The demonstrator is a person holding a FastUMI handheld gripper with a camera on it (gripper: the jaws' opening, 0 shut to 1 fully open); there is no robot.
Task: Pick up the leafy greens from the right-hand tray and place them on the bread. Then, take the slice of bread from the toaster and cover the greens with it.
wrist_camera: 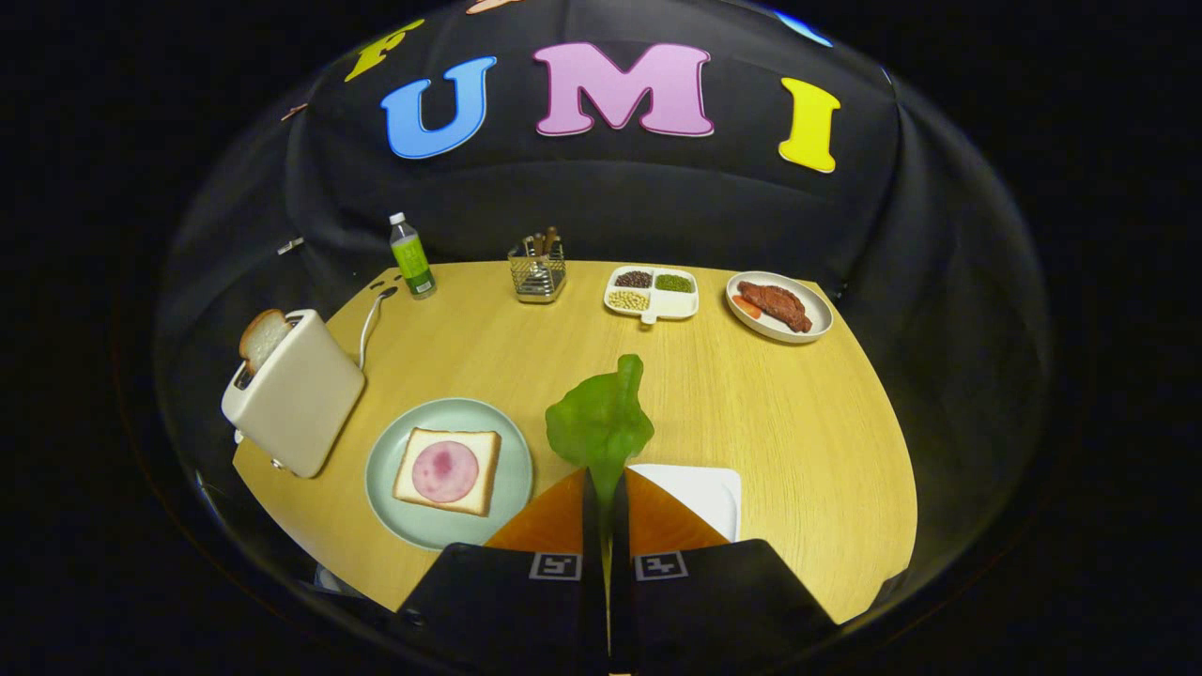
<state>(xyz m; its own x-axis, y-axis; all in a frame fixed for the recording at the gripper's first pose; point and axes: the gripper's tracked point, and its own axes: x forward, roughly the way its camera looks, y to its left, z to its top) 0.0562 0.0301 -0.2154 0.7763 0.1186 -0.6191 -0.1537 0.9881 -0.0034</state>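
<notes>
My gripper is shut on the stem end of a green lettuce leaf, which sticks out ahead of the fingertips and hangs above the table. Just under and to the right of the fingers lies a white square tray. To the left of the fingers sits a pale green plate with a slice of bread topped by a round pink slice of ham. Farther left stands a cream toaster with a slice of bread poking out of its slot.
At the back of the wooden table stand a green bottle, a wire cutlery holder, a white divided dish of beans and a white plate of meat. The toaster's cord runs toward the bottle.
</notes>
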